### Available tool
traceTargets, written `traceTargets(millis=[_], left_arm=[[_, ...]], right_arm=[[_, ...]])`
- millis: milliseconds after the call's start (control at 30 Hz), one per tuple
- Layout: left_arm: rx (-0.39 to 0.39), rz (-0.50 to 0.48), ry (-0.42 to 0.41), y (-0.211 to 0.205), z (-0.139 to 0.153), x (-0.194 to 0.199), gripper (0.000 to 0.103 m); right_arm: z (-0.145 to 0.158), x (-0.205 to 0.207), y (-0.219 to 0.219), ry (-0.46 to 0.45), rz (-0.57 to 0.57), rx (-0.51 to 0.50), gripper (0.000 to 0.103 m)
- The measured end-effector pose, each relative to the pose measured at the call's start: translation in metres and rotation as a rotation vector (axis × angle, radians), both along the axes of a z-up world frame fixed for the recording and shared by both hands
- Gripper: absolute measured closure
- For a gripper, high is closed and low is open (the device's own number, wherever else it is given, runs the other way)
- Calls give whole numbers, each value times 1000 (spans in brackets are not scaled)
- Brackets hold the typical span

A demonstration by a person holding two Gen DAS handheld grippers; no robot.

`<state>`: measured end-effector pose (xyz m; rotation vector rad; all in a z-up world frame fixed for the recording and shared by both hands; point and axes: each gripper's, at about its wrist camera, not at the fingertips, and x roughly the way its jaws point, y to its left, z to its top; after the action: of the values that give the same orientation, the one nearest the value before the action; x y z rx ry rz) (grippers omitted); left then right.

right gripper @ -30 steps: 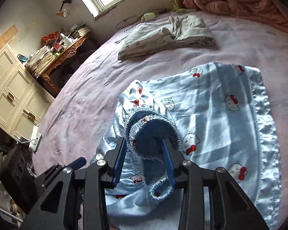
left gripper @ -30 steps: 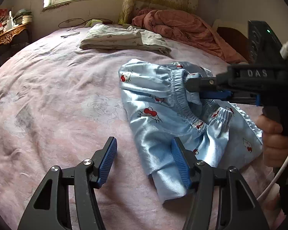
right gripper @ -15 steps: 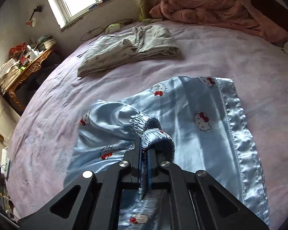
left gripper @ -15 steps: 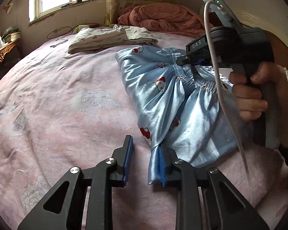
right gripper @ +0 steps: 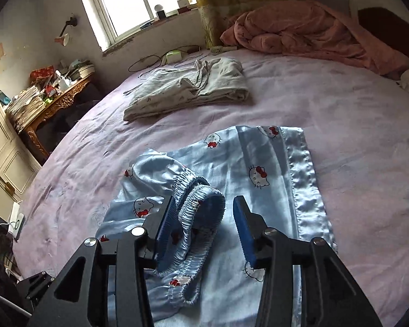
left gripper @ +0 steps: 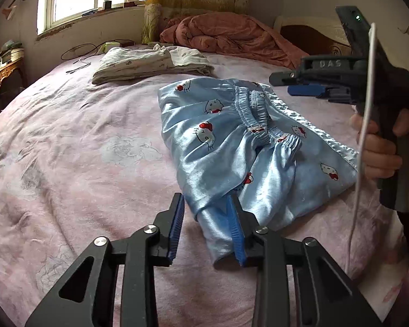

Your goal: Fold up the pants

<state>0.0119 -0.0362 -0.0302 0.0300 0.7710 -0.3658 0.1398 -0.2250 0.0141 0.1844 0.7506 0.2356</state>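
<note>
Light blue satin cat-print pajama pants (left gripper: 248, 147) lie folded over on the pink bedsheet (left gripper: 76, 147), roughly mid-bed, elastic waistband (right gripper: 196, 212) bunched on top of the lower layer. My left gripper (left gripper: 205, 229) sits low at the near corner of the pants, fingers spread apart, a fabric corner lying between them and touching the right finger (left gripper: 235, 234); nothing is clamped. My right gripper (right gripper: 203, 229) hovers over the waistband, fingers apart too; the gathered elastic loops up between them and rests against the left finger (right gripper: 163, 226), the other finger clear of the cloth. In the left wrist view the right gripper (left gripper: 300, 85) is raised above the waistband edge, my right hand (left gripper: 379, 147) on its handle, a white cable (left gripper: 365, 125) hanging beside it. Satin trim band (right gripper: 305, 185) runs along the pants' far right edge. Folded grey-white printed pants (right gripper: 188, 92) lie further up the bed, well apart; rumpled pink quilt (right gripper: 300, 32) by the headboard.
</note>
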Motion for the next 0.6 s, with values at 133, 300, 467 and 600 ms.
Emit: traceTargets(millis=[133, 300, 467, 600], left_arm=[[9, 11, -14, -4, 2, -2, 102], [10, -6, -51, -3, 15, -14, 102], [18, 4, -20, 1, 12, -18, 100], [2, 6, 16, 2, 5, -16, 98]], right_arm=[[5, -5, 2, 42, 71, 44, 56], [5, 5, 12, 43, 80, 36, 56], [-7, 24, 14, 155, 103, 115, 56], [-22, 16, 28, 173, 146, 54, 56]])
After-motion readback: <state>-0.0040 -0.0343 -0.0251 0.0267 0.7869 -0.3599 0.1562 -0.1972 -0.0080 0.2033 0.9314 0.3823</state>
